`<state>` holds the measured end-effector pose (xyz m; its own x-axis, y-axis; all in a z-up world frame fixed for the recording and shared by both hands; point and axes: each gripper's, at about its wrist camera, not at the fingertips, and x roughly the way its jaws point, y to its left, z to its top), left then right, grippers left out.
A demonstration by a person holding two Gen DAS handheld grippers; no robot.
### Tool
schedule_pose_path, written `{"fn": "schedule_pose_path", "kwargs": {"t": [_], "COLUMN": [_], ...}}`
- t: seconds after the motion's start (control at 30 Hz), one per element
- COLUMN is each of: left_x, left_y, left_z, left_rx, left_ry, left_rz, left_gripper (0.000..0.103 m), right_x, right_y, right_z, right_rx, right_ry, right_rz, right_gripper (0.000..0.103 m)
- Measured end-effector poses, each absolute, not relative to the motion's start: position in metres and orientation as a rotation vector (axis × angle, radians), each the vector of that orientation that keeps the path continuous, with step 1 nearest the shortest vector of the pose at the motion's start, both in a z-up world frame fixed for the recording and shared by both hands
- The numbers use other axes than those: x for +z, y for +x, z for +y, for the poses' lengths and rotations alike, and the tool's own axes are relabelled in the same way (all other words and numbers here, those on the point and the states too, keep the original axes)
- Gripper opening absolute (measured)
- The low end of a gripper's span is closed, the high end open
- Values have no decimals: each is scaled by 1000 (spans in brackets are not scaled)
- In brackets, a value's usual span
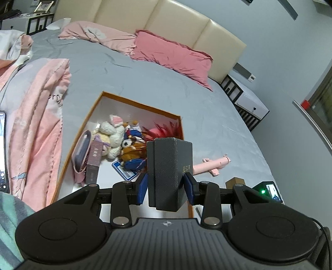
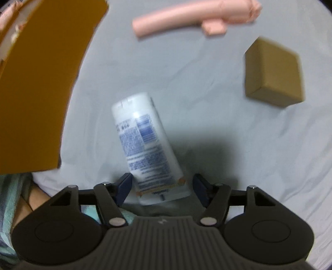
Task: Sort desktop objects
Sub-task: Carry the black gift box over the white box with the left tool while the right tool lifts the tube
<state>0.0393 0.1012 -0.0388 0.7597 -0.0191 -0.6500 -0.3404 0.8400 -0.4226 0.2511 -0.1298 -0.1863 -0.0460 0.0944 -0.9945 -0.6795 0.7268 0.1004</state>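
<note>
Grey bedsheet, pink pillows, cream headboard.

Plush toys in box; selfie stick right of box, on bed.

Our left wrist view looks slantwise down across the bed; our right wrist view looks straight down, close above the sheet. Both share the pink stick and orange box.

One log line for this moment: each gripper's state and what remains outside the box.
left gripper: shut on dark box | right gripper: open around white tube | outside orange box: pink stick, brown box
</note>
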Motion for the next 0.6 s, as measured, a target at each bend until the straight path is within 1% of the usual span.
{"fn": "schedule_pose_path", "kwargs": {"t": [0.2,0.5,0.6], "left_x": [-46,-57,-60], "left_y": [38,45,48], "left_z": [107,111,110], "left_rx": [201,203,199], "left_ry": [-565,-563,-563], "left_rz": [710,748,756], "left_gripper": [43,43,40], "right_x": [-181,-137,-125], "right_y": [241,233,229], "right_z": [-128,-170,-177], "right_rx": [686,758,755], "right_ry": [-564,-307,-272], "right_rz": [1452,1352,1322], "right_gripper": [63,59,59]}}
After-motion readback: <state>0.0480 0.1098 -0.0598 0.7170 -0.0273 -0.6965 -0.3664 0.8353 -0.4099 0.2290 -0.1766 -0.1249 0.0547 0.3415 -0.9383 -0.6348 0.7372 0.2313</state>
